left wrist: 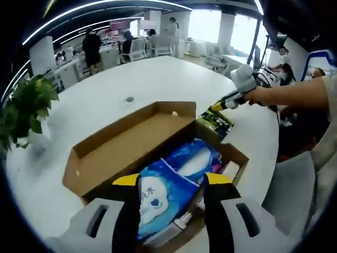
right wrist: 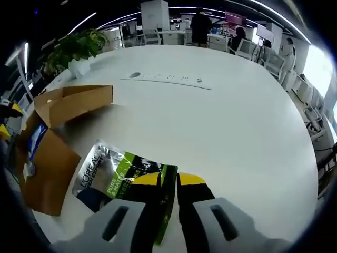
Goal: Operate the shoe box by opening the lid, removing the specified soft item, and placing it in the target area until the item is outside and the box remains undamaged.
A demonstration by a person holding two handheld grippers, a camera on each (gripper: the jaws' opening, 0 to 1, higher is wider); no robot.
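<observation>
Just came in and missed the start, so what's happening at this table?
A person is emptying an open cardboard shoe box with two handheld grippers. The right gripper pinches a green and silver L'Oreal pouch on the white table beside the box. The left gripper straddles a blue soft pack lying inside the box.

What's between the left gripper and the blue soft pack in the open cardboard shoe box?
Nothing visible. The cardboard shoe box has its lid folded back, and the blue soft pack lies exposed right ahead of the left gripper, between its open jaws. The silver-green sachet, held by the right gripper, is outside the box.
</observation>
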